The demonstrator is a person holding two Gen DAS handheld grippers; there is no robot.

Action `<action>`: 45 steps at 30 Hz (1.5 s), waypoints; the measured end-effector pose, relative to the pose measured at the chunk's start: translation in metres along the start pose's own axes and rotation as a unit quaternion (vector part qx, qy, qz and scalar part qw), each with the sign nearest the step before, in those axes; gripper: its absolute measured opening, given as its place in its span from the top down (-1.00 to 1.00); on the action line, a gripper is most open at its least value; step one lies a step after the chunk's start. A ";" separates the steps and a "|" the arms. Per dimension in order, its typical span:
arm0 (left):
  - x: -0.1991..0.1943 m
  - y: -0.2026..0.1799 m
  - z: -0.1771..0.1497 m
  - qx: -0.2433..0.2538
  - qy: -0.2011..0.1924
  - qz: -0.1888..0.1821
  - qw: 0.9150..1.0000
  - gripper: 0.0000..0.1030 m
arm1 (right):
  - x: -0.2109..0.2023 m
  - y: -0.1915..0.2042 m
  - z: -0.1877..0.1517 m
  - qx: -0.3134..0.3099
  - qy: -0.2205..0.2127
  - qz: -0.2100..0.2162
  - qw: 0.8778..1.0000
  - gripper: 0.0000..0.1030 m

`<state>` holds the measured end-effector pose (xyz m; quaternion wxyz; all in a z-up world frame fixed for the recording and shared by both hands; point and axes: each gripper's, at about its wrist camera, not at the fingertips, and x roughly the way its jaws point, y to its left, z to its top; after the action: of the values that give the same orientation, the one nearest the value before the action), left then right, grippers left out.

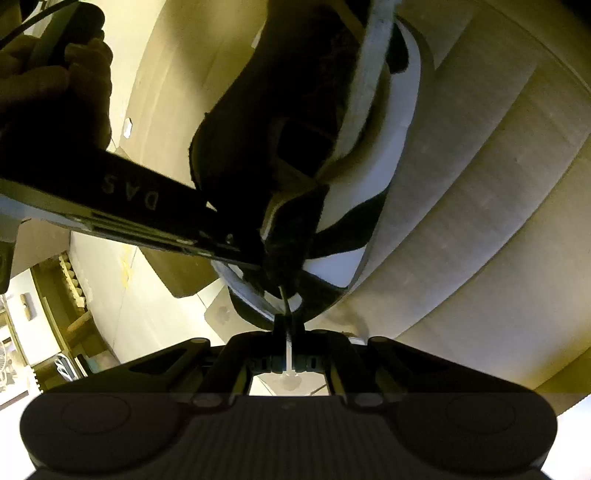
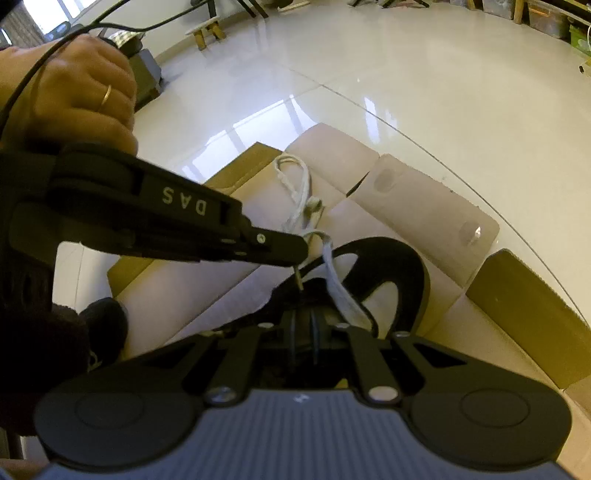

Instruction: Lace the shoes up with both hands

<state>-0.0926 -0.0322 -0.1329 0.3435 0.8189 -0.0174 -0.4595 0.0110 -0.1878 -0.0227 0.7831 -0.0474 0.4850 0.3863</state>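
A black and white shoe fills the middle of the left wrist view. My left gripper is shut on the white lace, and the thin lace tip sticks out past its fingertips toward the shoe's dark eyelet edge. My right gripper comes in from the left and pinches that edge. In the right wrist view, my right gripper is closed on the shoe's dark upper. Just above it, the left gripper holds the lace tip pointing down. The white lace trails off behind.
The shoe rests on an opened cardboard box with pale flaps on a glossy tiled floor. A loose loop of lace lies on the box. A hand with a ring holds the left gripper's handle. A small wooden stool stands far back.
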 end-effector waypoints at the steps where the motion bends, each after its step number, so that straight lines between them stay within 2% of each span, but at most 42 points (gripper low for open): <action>1: -0.001 0.000 0.000 0.001 0.000 0.000 1.000 0.98 | 0.000 0.001 0.000 0.001 -0.001 0.000 1.000 0.80; 11: -0.006 0.017 0.007 -0.011 -0.015 0.008 1.000 0.98 | -0.006 0.001 0.001 0.006 -0.017 0.000 1.000 0.80; 16: -0.007 0.020 0.014 -0.026 -0.023 0.001 0.999 0.98 | -0.010 -0.002 0.002 0.011 -0.028 0.000 1.000 0.80; 19: -0.006 0.019 0.018 -0.037 -0.025 -0.007 0.999 0.98 | -0.011 -0.004 0.005 0.024 -0.032 0.015 0.999 0.78; 23: -0.007 0.021 0.021 -0.047 -0.026 -0.007 0.999 0.98 | -0.014 -0.004 0.001 0.001 -0.022 -0.008 1.000 0.75; 26: -0.009 0.023 0.022 -0.050 -0.027 -0.009 0.998 0.98 | -0.016 -0.007 -0.002 0.003 -0.009 -0.011 1.000 0.77; 34: -0.014 0.026 0.027 -0.058 -0.028 -0.014 0.998 0.98 | 0.005 0.010 0.000 -0.064 0.021 -0.028 0.997 0.77; 40: -0.018 0.030 0.029 -0.076 -0.034 -0.024 0.996 0.98 | 0.016 0.007 -0.002 -0.068 0.009 -0.026 0.997 0.83; 45: -0.022 0.036 0.030 -0.117 -0.044 -0.034 0.992 0.98 | 0.017 -0.002 -0.006 -0.059 -0.003 -0.010 0.998 0.88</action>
<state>-0.1177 -0.0682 -0.1057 0.4201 0.7523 0.0488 -0.5052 0.0120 -0.1818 -0.0399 0.7844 -0.0972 0.4583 0.4064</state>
